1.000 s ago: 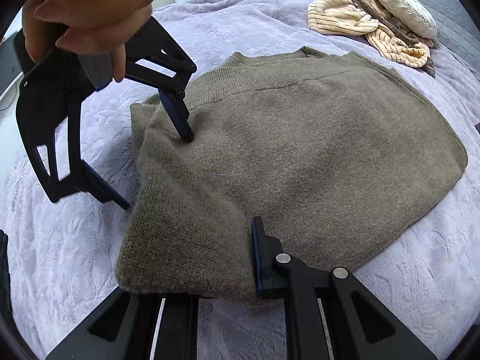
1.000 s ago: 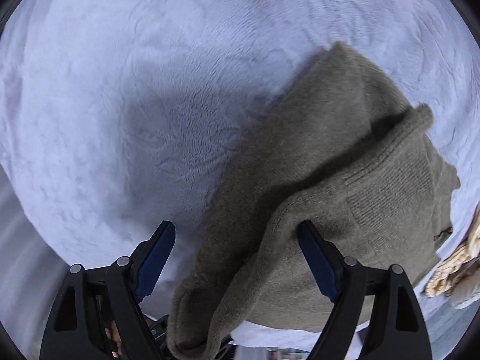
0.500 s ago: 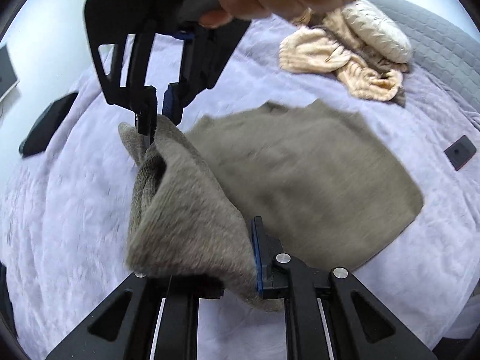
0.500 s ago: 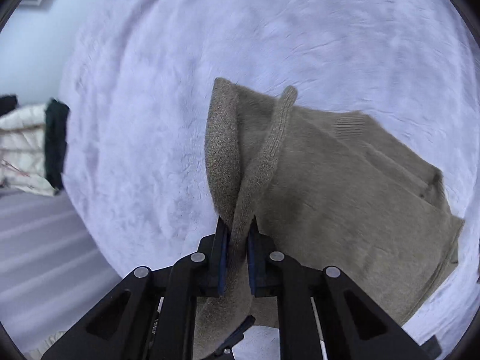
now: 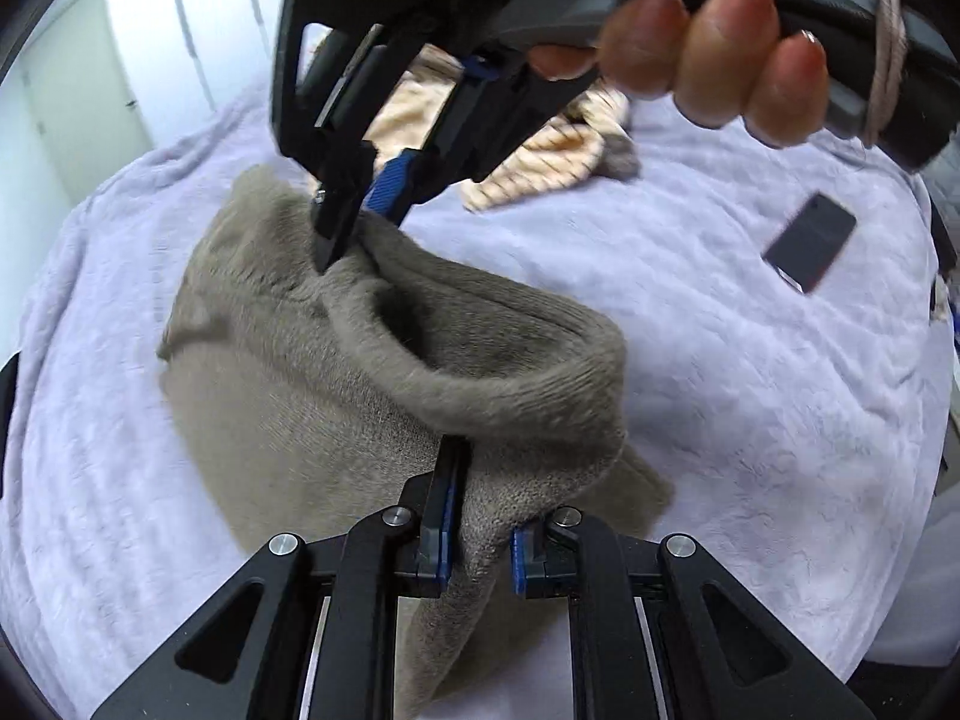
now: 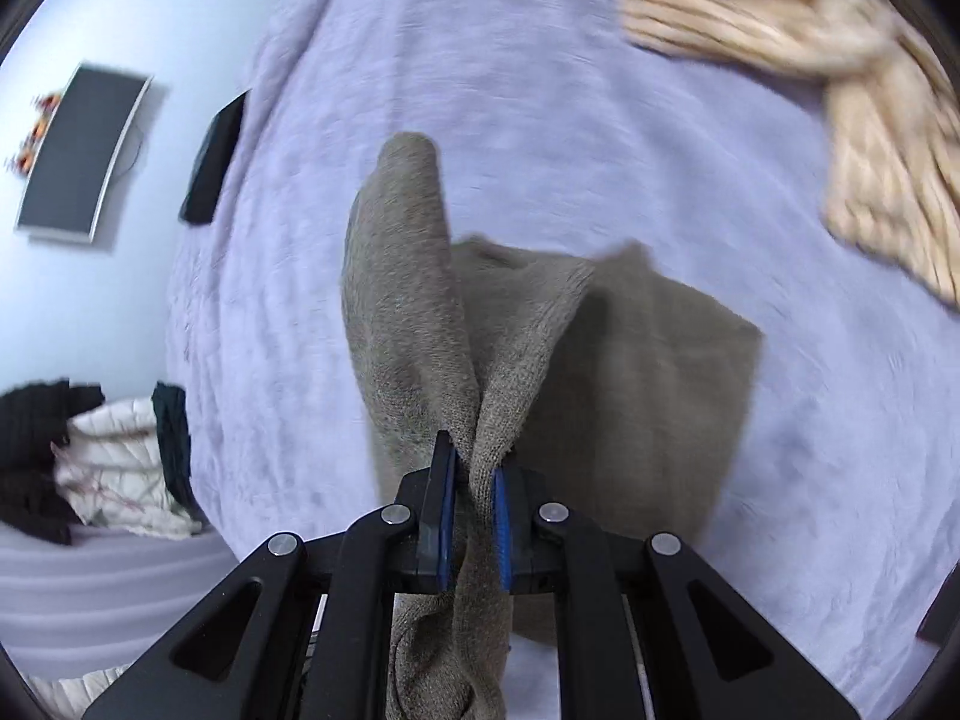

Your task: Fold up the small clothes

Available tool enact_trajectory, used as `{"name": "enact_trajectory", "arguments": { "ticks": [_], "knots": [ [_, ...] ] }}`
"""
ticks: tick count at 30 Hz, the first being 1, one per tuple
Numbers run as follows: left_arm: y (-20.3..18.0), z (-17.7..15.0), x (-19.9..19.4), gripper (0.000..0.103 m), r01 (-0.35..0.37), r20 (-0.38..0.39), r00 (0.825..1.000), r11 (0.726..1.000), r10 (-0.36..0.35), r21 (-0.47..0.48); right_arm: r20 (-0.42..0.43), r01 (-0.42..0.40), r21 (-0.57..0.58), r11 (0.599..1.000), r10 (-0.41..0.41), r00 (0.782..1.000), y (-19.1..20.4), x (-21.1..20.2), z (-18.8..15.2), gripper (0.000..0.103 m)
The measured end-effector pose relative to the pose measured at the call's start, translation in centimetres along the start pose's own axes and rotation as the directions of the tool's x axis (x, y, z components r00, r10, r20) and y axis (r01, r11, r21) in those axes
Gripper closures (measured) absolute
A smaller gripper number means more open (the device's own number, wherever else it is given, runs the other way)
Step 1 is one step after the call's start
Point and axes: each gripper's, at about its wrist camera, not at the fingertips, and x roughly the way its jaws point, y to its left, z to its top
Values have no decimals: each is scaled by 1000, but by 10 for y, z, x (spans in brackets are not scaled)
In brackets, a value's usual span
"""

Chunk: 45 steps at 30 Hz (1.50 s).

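We hold the olive sweater (image 5: 384,372) clamped in the left gripper (image 5: 480,546) and right gripper (image 6: 474,516); thick knit could slip out, spoiling the fold.

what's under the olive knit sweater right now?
Under the olive knit sweater, only the lilac plush blanket shows around its edges. The lifted fold pinched by both grippers hides the blanket directly beneath; anything there cannot be seen.

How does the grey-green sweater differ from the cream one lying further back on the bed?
The grey-green sweater is plain, fine knit; the cream sweater is ribbed and striped. The grey-green one is partly lifted off the bedspread, pinched by the left gripper and right gripper; the cream one lies crumpled and untouched. Both are knitwear on the same bed.
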Motion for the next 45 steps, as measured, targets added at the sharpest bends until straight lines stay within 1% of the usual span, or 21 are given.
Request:
{"name": "enact_trajectory", "arguments": {
  "ticks": [5,6,9,12,13,14,16,17,19,21,24,26,28,30,32,34,36,39,40,42,45],
  "knots": [
    [-38,-8,44,88,38,-107,994,998,-31,58,-18,13,148,989,-11,1000,-86,47,-32,91],
    [-41,-11,47,88,38,-120,992,997,-31,61,-21,-2,178,984,5,1000,-102,50,-35,90],
    [-40,-11,47,88,38,-133,991,999,-33,30,21,-83,223,971,80,997,-115,56,-46,88],
    [-30,-8,39,87,51,-143,988,998,-56,-35,13,-54,193,980,52,999,-112,49,-48,78],
    [-27,-7,36,81,53,-150,987,997,-60,-50,6,-32,182,983,31,1000,-109,44,-49,77],
    [-23,-6,31,62,45,-157,986,997,-56,-69,6,-16,177,984,16,1000,-107,41,-51,76],
    [-15,-6,20,32,13,-146,989,993,-30,-117,26,6,168,986,-10,1000,-99,30,-61,76],
    [-9,-7,9,32,7,-122,992,989,-26,-148,45,7,157,988,-14,999,-95,20,-66,76],
    [0,-9,-2,32,10,-116,993,984,-31,-180,75,-4,130,991,-5,997,-82,5,-76,76],
    [10,-11,-8,32,-32,-121,993,978,6,-208,91,-23,96,995,14,996,-64,-6,-83,76],
    [31,-15,-2,32,-103,-169,984,958,58,-269,64,-46,67,997,42,997,-51,-11,-95,76],
    [46,-20,4,32,-137,-209,975,934,69,-329,50,-31,60,998,28,998,-46,-5,-108,76],
    [57,-29,13,32,-161,-252,965,918,70,-362,32,-4,56,998,3,999,-46,6,-119,76],
    [63,-44,27,32,-186,-320,945,905,59,-383,-6,-18,107,994,19,1000,-57,26,-135,76],
    [67,-60,36,32,-186,-362,932,891,27,-415,-35,-17,177,984,23,999,-74,46,-152,77],
    [68,-69,36,32,-173,-372,928,876,-8,-451,-49,-25,259,966,39,998,-93,60,-169,81],
    [67,-72,30,32,-178,-380,925,873,-9,-454,-44,-36,312,949,53,998,-101,62,-182,81],
    [63,-67,18,32,-193,-385,923,884,16,-426,-63,28,272,962,-11,998,-96,56,-196,80],
    [63,-65,15,32,-193,-388,921,883,13,-428,-63,25,269,963,-8,998,-95,53,-200,75],
    [62,-63,9,32,-190,-393,919,877,1,-441,-53,11,278,960,3,999,-94,46,-206,74],
    [59,-58,0,32,-201,-395,918,869,7,-451,-32,-9,292,956,19,999,-92,38,-215,68]
  ]
}}
